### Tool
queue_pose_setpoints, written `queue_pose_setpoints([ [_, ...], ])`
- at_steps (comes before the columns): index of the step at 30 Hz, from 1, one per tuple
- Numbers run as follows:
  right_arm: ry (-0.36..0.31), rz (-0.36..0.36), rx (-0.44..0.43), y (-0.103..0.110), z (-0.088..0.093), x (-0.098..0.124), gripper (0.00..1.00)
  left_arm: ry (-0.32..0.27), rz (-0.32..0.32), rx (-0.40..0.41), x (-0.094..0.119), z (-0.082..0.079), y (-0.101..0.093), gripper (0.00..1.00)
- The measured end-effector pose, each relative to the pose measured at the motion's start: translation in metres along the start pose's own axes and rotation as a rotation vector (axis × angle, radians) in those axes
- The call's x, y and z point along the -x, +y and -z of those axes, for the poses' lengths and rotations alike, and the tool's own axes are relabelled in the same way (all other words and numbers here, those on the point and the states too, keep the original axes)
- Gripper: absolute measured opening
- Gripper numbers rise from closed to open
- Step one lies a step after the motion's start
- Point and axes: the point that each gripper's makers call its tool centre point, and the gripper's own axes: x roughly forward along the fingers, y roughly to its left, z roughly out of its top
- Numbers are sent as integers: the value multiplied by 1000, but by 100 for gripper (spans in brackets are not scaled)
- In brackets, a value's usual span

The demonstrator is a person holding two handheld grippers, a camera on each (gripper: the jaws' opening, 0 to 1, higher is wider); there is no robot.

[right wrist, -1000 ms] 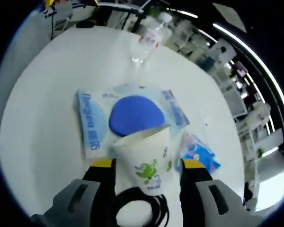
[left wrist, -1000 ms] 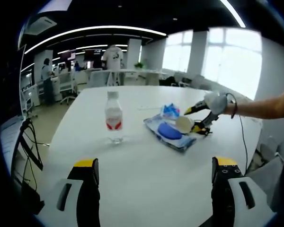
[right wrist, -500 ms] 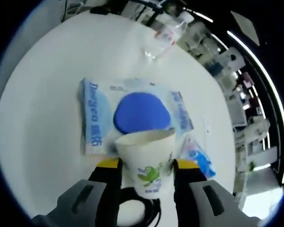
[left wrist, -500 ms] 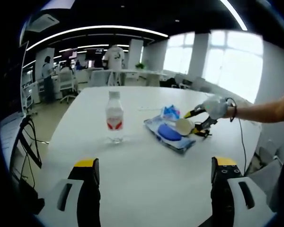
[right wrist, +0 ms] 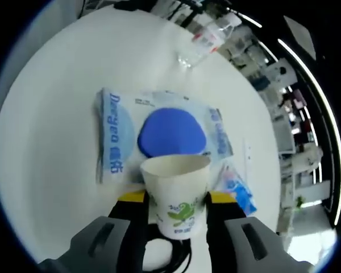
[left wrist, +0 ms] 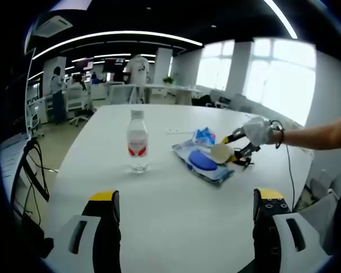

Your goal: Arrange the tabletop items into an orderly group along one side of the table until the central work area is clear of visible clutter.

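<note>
My right gripper (right wrist: 177,199) is shut on a white paper cup (right wrist: 176,190) with a green print, held above the white table (right wrist: 40,131). Just beyond the cup lies a pale blue wet-wipes pack (right wrist: 159,139) with a dark blue oval lid. A small blue packet (right wrist: 237,187) lies to its right. A clear water bottle (right wrist: 207,40) with a red label stands farther off. In the left gripper view my left gripper (left wrist: 184,207) is open over bare table, well short of the bottle (left wrist: 137,145), the wipes pack (left wrist: 203,162) and the cup (left wrist: 220,152) held by the right gripper (left wrist: 238,145).
The white table (left wrist: 170,210) is wide, with bare surface in front of my left gripper. A thin cable (left wrist: 290,165) trails from the person's gloved hand (left wrist: 258,128). Office chairs, desks and standing people (left wrist: 136,68) are far behind the table.
The right gripper has closed slightly tighter on the cup and lifted, tilting the cup more upright. The left gripper has stayed put.
</note>
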Motion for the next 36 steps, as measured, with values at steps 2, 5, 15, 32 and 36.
queue_pose_setpoints([
  [2,-20,7,-51,-2,-1,1,36,0,0,-1,0,0,0,95],
  [5,-56,23,-131,-7,-4,4,36,1,3,2,0,0,-1,95],
  [15,-263,62,-494,-32,-23,21,35,0,9,-1,-2,0,-2,96],
  [32,-517,24,-761,-37,-73,26,35,4,20,-8,-3,2,-1,96],
  [36,-560,9,-744,-34,-93,21,35,6,18,-11,-3,2,0,96],
])
